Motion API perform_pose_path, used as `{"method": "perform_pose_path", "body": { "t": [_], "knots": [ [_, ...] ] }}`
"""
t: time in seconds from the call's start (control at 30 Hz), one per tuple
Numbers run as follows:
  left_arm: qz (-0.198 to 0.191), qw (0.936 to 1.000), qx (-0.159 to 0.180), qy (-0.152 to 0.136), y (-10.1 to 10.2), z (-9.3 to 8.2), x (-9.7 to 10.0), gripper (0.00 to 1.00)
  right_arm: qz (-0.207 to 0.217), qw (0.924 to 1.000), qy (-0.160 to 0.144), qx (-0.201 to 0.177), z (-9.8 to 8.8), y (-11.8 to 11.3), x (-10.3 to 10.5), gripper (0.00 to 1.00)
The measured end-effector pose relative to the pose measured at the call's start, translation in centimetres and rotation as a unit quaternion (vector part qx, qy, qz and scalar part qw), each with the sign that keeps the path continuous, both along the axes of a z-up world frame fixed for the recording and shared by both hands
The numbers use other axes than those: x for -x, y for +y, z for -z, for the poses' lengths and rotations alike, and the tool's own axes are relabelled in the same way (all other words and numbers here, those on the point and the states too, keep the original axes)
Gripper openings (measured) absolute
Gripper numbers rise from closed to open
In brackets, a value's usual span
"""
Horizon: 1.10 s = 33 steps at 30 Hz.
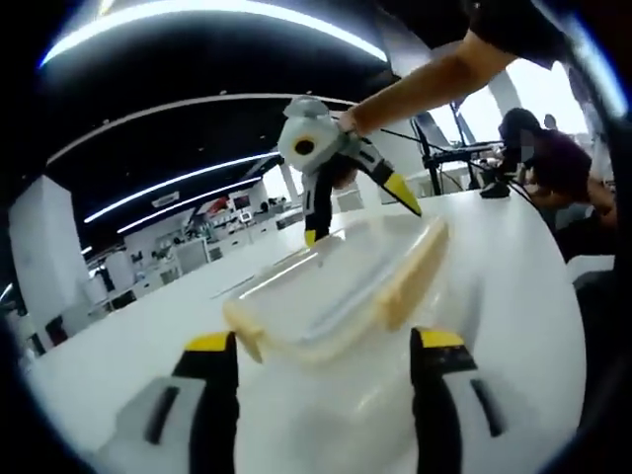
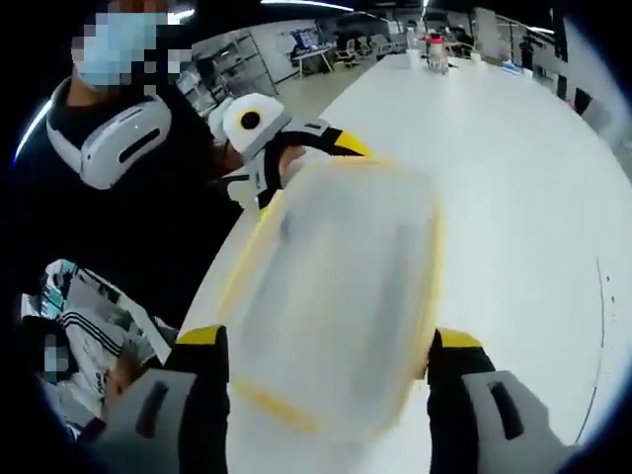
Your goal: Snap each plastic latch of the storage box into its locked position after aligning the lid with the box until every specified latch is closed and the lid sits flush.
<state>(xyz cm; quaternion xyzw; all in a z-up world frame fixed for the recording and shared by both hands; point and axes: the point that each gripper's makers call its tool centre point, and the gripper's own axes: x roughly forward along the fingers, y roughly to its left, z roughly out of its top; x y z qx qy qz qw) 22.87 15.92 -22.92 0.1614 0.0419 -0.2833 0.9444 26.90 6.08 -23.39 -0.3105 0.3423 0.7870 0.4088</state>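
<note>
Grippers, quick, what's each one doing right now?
Left gripper: open, jaws either side of the storage box.
Right gripper: open, straddling the box.

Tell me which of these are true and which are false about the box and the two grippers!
1. The box sits on a white table. True.
2. The latches are bright red. False: they are pale yellow.
3. Both grippers are open. True: the left gripper and the right gripper each have jaws spread wide, one on each side of the box.
4. The lid is solid black. False: it is clear, see-through plastic.
5. The grippers come at the box from opposite ends. True: each one shows at the far end of the box in the other's view.
6. The box is stacked on a second box. False: it rests straight on the table.
</note>
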Motion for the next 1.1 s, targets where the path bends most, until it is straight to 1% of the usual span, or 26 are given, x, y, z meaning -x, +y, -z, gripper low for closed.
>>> {"method": "perform_pose_path", "body": {
  "t": [0.13, 0.27, 0.3, 0.33, 0.37, 0.4, 0.5, 0.53, 0.57, 0.6, 0.63, 0.67, 0.7, 0.73, 0.77, 0.8, 0.83, 0.97, 1.1],
  "knots": [
    [-0.004, 0.9998, 0.019, -0.003, 0.0, -0.3, 0.1, 0.7, 0.011, 0.9997, -0.008, -0.02, -0.1, -0.6, 0.1, 0.86],
    [-0.009, 0.9992, 0.04, 0.0, -0.1, -0.2, 0.2, 0.71, 0.026, 0.999, -0.011, -0.034, -0.2, -0.8, 0.1, 0.86],
    [-0.013, 0.9983, 0.057, 0.002, -0.1, -0.2, 0.3, 0.71, 0.031, 0.9987, -0.011, -0.04, -0.2, -0.9, 0.1, 0.86],
    [-0.017, 0.9961, 0.086, 0.006, -0.2, -0.3, 0.4, 0.7, 0.037, 0.9981, -0.011, -0.048, -0.3, -0.9, 0.2, 0.87],
    [-0.019, 0.9941, 0.106, 0.007, -0.2, -0.5, 0.4, 0.7, 0.04, 0.9976, -0.01, -0.055, -0.3, -1.0, 0.1, 0.87],
    [-0.018, 0.995, 0.098, 0.01, -0.2, -0.2, 0.5, 0.7, 0.042, 0.9971, -0.011, -0.062, -0.3, -1.1, 0.2, 0.87],
    [-0.016, 0.9946, 0.102, 0.004, -0.2, -0.2, 0.5, 0.71, 0.049, 0.9955, -0.007, -0.081, -0.6, -1.2, 0.0, 0.88],
    [-0.013, 0.994, 0.109, 0.005, -0.4, -0.4, 0.7, 0.73, 0.053, 0.9945, -0.004, -0.09, -0.6, -1.2, -0.1, 0.88],
    [-0.004, 0.9909, 0.134, 0.01, -0.9, -0.6, 0.8, 0.76, 0.055, 0.994, -0.002, -0.094, -0.7, -1.2, -0.1, 0.88],
    [-0.001, 0.9865, 0.163, 0.016, -1.1, -0.8, 0.8, 0.79, 0.056, 0.9938, 0.0, -0.096, -0.7, -1.2, 0.0, 0.89],
    [-0.005, 0.9836, 0.18, 0.017, -1.0, -1.0, 0.8, 0.79, 0.052, 0.9938, -0.002, -0.098, -0.5, -1.2, 0.4, 0.92],
    [-0.008, 0.9862, 0.165, 0.015, -0.8, -0.8, 0.7, 0.79, 0.04, 0.994, -0.012, -0.101, -0.1, -1.3, 0.8, 0.97],
    [-0.008, 0.9868, 0.161, 0.014, -0.9, -0.8, 0.7, 0.79, 0.033, 0.9939, -0.023, -0.103, 0.3, -1.3, 1.1, 1.0],
    [-0.008, 0.9878, 0.155, 0.013, -0.8, -0.7, 0.8, 0.78, 0.037, 0.9916, -0.046, -0.115, 0.4, -0.9, 0.4, 1.0],
    [-0.008, 0.9889, 0.148, 0.009, -0.9, -0.6, 0.8, 0.78, 0.055, 0.992, -0.018, -0.113, -0.1, -0.8, 0.8, 1.0],
    [-0.008, 0.9886, 0.15, 0.01, -0.8, -0.6, 0.8, 0.77, 0.066, 0.9905, -0.013, -0.12, -0.2, -0.6, 0.7, 1.0],
    [-0.008, 0.9887, 0.149, 0.01, -0.8, -0.6, 0.8, 0.77, 0.063, 0.9908, -0.014, -0.119, -0.1, -0.8, 0.7, 1.0],
    [-0.011, 0.9888, 0.148, 0.011, -0.8, -0.5, 0.8, 0.76, 0.078, 0.9859, -0.01, -0.148, -0.2, -0.4, 1.0, 1.0],
    [-0.012, 0.9883, 0.152, 0.011, -0.7, -0.5, 0.8, 0.74, 0.084, 0.9835, -0.008, -0.16, -0.3, -0.2, 1.2, 1.0]
  ]
}}
